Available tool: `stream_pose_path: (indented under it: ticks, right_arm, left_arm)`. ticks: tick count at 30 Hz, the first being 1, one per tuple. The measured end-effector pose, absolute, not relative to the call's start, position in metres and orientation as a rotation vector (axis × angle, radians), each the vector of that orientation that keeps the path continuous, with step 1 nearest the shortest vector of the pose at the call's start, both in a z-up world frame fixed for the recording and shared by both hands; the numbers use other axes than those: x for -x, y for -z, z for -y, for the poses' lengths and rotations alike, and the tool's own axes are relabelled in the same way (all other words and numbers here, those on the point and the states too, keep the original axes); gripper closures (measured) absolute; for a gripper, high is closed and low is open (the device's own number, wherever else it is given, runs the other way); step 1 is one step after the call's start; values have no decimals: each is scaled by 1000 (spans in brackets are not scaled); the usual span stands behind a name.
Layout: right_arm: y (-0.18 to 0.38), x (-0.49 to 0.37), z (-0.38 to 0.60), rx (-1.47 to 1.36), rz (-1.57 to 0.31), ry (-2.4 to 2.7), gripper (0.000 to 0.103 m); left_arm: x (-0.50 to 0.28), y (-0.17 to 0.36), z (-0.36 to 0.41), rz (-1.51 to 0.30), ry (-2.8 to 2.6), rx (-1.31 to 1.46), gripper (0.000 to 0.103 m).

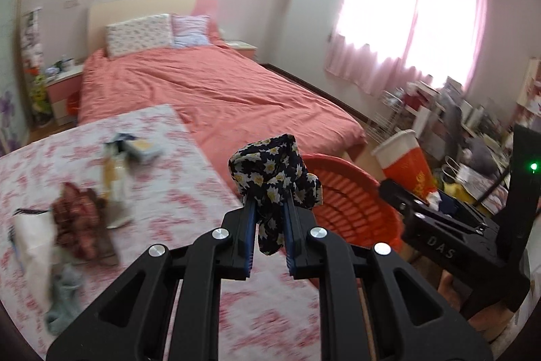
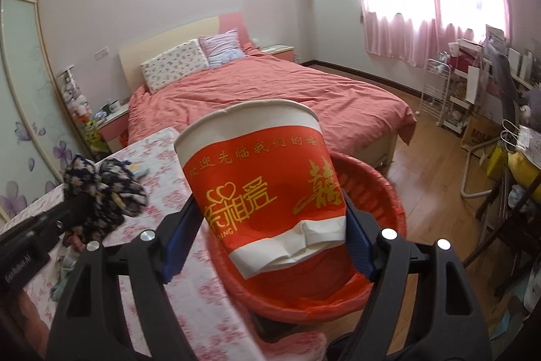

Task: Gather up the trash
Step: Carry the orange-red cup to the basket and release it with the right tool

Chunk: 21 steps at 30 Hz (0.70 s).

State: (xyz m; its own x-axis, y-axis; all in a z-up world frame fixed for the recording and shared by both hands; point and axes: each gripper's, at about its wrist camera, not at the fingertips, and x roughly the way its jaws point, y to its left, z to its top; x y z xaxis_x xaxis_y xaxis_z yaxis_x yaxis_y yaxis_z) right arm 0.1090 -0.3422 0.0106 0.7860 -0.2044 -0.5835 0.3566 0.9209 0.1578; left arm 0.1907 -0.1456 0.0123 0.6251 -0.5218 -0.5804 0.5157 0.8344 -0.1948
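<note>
Trash basket (image 2: 382, 188) is the red slotted one sitting just off the corner of the floral-cloth table (image 2: 189, 276), at the foot of the bed (image 2: 277, 97), and both grabbers are already loaded, so it's really about which one is over it.

Right gripper (image 2: 267, 225) is clamped on a crumpled red-and-white paper cup (image 2: 260, 178), squeezed near its dented base, rim tilted up and away. In the right wrist view the cup hangs directly in front of and above the basket's open mouth, so I'd guess that hand just needs to let go or dip a little.

Left gripper (image 1: 268, 219) is pinched shut on a bunched dark floral cloth (image 1: 274, 171), which sticks up past the fingertips. From the left wrist view the basket (image 1: 351, 202) lies ahead and to the right of that tool, so the left hand needs a sideways shift right first. Right hand is clearly the nearer of the 2.

View differences: only the left camera shows what's left on the table, namely a brownish patterned rag (image 1: 81, 222), a white paper bag (image 1: 30, 246), a pale greenish cloth (image 1: 64, 296) and some blurry wrappers (image 1: 135, 148). Only the right camera shows the basket's inside, which looks lined with red plastic. Can't tell what's at the bottom since the cup blocks it.
</note>
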Motion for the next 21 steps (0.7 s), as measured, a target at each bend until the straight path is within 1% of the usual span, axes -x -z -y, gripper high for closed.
stream_pose_path:
  ticks: [8, 17, 20, 21]
  right_arm:
    - [10, -114, 383, -329, -610, 349, 28]
    - [25, -129, 420, -414, -620, 364, 28]
    - [35, -137, 432, -471, -632, 354, 27]
    - [35, -140, 429, -480, -637, 353, 27]
  left_arm:
    - [-200, 2, 195, -716, 679, -26, 88]
    - [-209, 22, 232, -779, 715, -59, 88]
    - [-214, 32, 240, -808, 701, -75, 84]
    - [-215, 35, 241, -819, 694, -79, 76]
